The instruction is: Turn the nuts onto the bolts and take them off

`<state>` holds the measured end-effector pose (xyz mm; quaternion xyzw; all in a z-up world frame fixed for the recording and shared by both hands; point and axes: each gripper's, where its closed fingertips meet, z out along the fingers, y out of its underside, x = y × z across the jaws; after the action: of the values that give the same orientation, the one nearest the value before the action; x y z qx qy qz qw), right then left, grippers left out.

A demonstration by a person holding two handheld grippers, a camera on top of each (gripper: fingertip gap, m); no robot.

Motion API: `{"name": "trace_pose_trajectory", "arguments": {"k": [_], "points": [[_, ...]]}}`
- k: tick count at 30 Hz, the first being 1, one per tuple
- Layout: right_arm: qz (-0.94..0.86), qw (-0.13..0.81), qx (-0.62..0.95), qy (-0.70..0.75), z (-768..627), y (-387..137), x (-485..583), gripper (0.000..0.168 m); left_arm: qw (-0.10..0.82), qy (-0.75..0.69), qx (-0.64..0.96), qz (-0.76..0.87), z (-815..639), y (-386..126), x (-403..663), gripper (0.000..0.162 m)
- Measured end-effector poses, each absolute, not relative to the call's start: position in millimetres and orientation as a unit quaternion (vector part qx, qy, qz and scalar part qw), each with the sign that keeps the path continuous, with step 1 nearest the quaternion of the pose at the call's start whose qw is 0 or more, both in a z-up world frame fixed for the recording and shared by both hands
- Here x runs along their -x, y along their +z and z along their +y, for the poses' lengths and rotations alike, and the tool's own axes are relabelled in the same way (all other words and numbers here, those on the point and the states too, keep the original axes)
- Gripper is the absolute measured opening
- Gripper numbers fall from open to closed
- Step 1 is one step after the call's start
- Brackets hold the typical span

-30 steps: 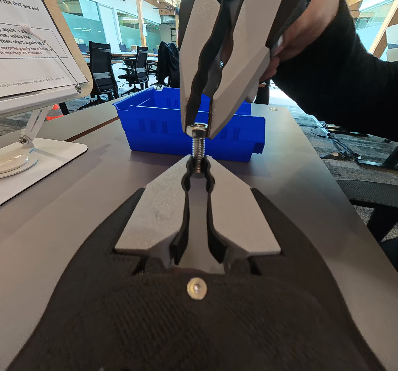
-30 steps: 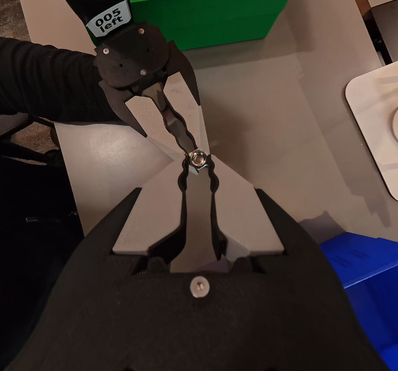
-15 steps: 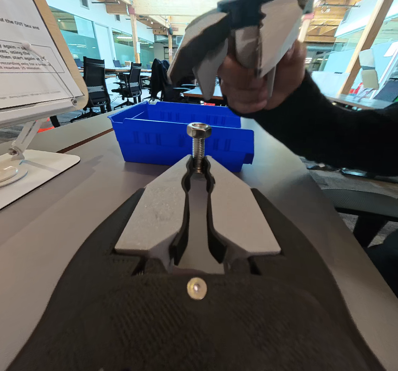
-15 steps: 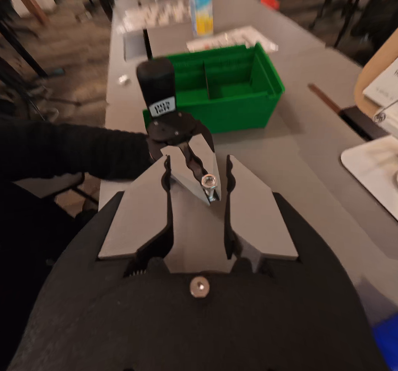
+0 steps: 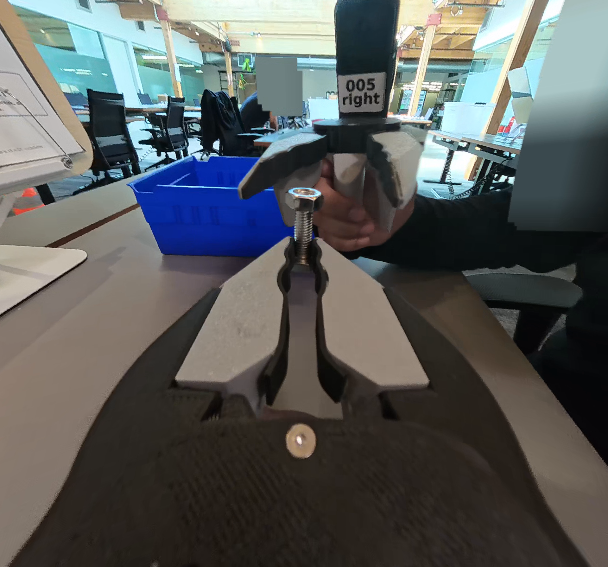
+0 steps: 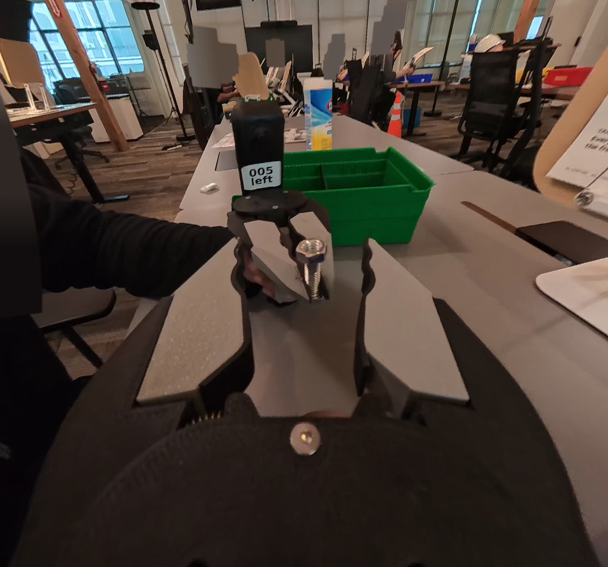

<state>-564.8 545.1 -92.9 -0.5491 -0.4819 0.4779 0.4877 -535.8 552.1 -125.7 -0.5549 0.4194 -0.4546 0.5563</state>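
A steel bolt [image 5: 302,233] stands upright with a hex nut [image 5: 303,200] at its top end. My left gripper [image 5: 302,251] is shut on the bolt's lower part, just above the grey table [image 5: 98,304]. My right gripper [image 6: 302,255] is open and empty, held level at nut height. In the right wrist view the nut [image 6: 311,251] and bolt [image 6: 312,279] show between its spread fingertips, touching neither. The right gripper also shows in the left wrist view [image 5: 325,186], just behind the nut. The left gripper shows in the right wrist view [image 6: 316,294].
A blue bin [image 5: 210,209] stands behind the bolt on the left gripper's far side. A green divided bin [image 6: 355,202] stands behind the left gripper. A white stand base [image 5: 33,268] holds an angled sheet. A wipes canister [image 6: 317,113] stands farther back. The grippers are tip to tip, or close to it.
My right gripper let go of the nut, opened wide, and swung from above the bolt down to a level pose beside it. The left gripper kept its hold on the bolt.
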Motion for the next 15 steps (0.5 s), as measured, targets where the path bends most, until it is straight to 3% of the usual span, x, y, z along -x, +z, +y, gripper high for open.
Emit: {"name": "trace_pose_trajectory", "arguments": {"k": [15], "points": [[-0.502,0.478,0.536,0.481,527,-99,575,0.07,0.555,-0.453,0.544,0.437,542,-126,527,0.006]]}}
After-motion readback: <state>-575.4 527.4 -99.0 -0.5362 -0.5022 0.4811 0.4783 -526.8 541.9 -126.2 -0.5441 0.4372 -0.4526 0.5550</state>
